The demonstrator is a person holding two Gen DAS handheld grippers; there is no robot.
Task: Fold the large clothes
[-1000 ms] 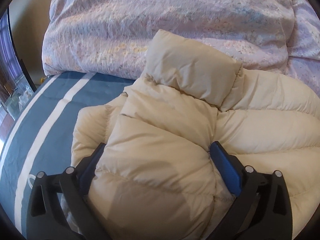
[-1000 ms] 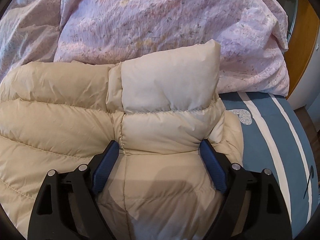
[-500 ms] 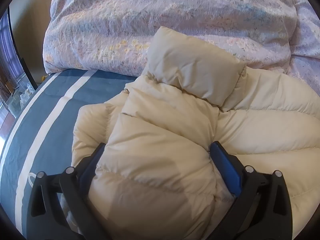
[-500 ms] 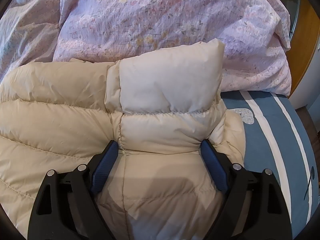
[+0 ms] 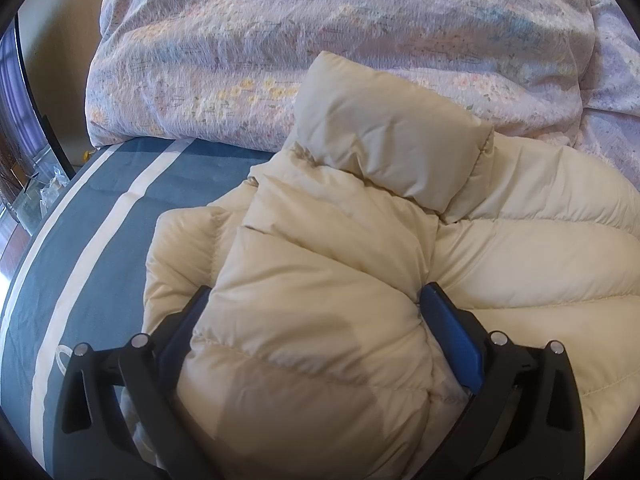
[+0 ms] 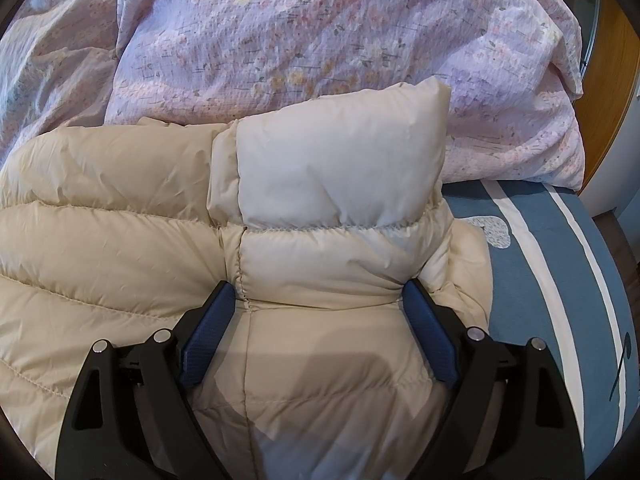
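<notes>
A cream quilted puffer jacket (image 5: 500,248) lies on the bed, its sleeves folded over the body. In the left wrist view my left gripper (image 5: 316,300) has its jaws wide around a folded sleeve bulge (image 5: 320,320), blue pads touching both sides. In the right wrist view the same jacket (image 6: 100,220) fills the left, and my right gripper (image 6: 318,292) stands wide around the other folded sleeve (image 6: 332,256), whose cuff end (image 6: 340,168) points at the quilt. The fabric under both grippers is hidden.
A lilac floral quilt (image 5: 320,48) is heaped at the head of the bed, also in the right wrist view (image 6: 340,40). The blue sheet with white stripes (image 5: 100,220) shows left; in the right wrist view the sheet (image 6: 560,260) shows right. A wooden door frame (image 6: 612,80) stands beyond.
Both grippers have drifted slightly, so the jacket sits a touch higher in the views. The jaws keep the same width on the sleeves.
</notes>
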